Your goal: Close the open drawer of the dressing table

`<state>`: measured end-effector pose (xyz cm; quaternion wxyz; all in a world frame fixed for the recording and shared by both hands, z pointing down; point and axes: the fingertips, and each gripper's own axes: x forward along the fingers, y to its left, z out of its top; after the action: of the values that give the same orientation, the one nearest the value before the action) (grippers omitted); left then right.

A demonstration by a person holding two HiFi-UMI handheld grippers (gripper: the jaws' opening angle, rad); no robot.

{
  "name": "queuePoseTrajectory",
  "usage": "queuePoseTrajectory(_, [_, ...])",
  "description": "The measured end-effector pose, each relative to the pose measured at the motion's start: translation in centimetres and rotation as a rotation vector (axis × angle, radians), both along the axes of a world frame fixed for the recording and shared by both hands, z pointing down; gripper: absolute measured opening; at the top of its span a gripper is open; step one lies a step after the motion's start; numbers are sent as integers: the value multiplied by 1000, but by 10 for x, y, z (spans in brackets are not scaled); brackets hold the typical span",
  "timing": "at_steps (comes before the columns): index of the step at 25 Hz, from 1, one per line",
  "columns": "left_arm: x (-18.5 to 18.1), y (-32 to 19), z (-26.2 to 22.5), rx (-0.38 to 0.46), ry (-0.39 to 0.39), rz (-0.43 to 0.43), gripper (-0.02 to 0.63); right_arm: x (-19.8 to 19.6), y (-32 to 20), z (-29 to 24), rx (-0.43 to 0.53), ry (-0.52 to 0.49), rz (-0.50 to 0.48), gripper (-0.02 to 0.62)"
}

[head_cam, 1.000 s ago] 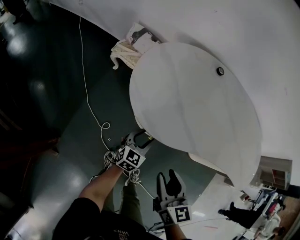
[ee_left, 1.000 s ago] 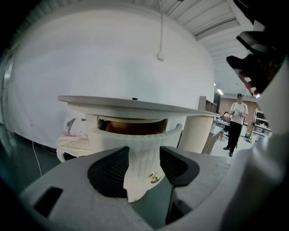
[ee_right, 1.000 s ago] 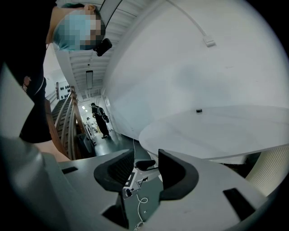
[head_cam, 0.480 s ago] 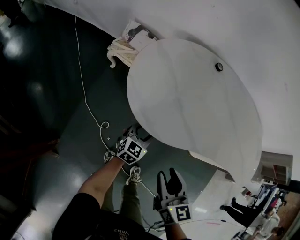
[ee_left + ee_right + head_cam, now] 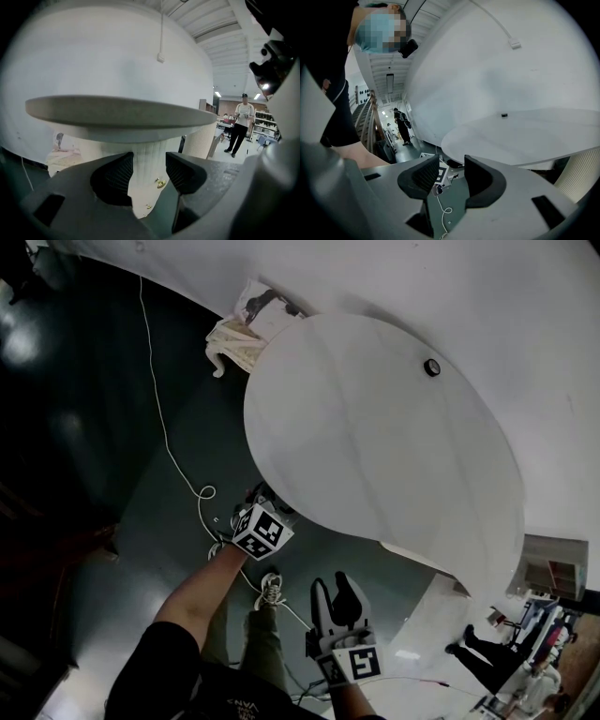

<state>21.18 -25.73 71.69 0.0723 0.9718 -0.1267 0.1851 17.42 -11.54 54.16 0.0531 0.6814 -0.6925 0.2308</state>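
1. Jaws of the left gripper (image 5: pixel 149 171) stand apart, gripping nothing; the fluted drawer front (image 5: pixel 147 159) and its brass knob (image 5: pixel 161 183) show between them.
2. That gripper sits under the round bench top (image 5: pixel 375 427), at its 7 o'clock edge.
3. Right gripper (image 5: pixel 451 176) hangs at 6 o'clock, jaws apart and empty.

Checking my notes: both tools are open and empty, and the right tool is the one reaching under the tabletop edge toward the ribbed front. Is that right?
No: the left tool reaches under the tabletop edge toward the ribbed front, as the head view and left gripper view show. The right tool hangs back. Both are open and empty.
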Motion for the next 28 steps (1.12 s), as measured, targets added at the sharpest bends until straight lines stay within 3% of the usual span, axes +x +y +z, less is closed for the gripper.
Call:
queuePoseTrajectory(15, [5, -7, 2, 21, -16, -6, 195, 9, 1, 1, 9, 0, -1, 169])
queuePoseTrajectory(23, [6, -1, -1, -19, -15, -35, 270, 12, 5, -4, 17, -1, -5, 169])
queuePoseTrajectory(28, [-4, 6, -4, -28, -30, -57, 273, 12, 13, -10, 24, 5, -28, 169])
